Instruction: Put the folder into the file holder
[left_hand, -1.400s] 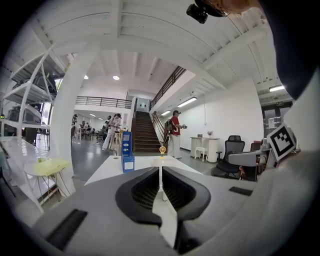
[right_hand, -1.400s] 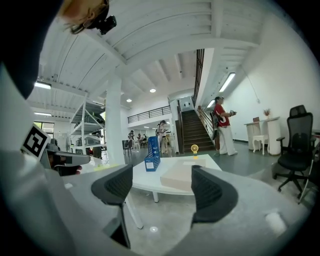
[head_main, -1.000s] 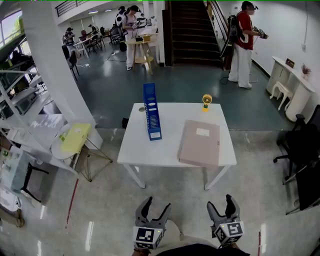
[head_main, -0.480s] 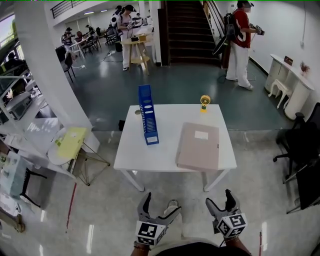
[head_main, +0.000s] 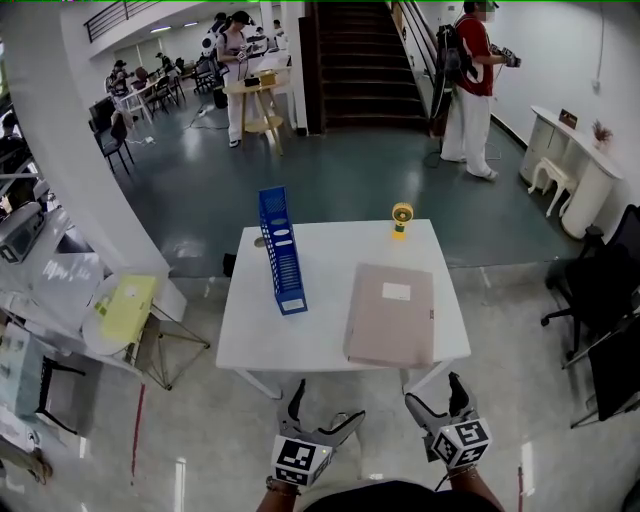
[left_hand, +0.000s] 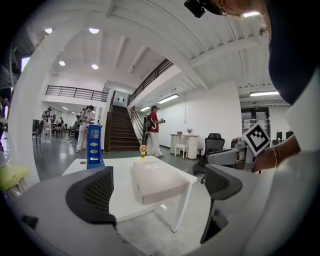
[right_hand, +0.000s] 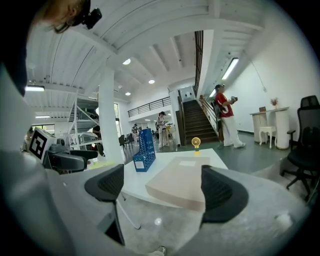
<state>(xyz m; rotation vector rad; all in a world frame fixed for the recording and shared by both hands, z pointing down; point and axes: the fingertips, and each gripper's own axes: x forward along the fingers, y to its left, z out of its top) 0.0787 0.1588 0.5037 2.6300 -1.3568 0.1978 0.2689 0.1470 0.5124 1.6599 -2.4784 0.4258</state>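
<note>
Seeing the file holder (head_main: 280, 252) standing on the left half of the table (head_main: 320, 335), the folder (head_main: 392, 314) lying flat to its right, the fan (head_main: 401, 218) standing behind the folder at the far edge.

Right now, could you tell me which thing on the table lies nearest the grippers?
The beige folder, at the near edge of the table; the blue file holder and yellow fan stand farther back.

Head view overhead, gripper views level, sharing table (head_main: 325, 280)
</note>
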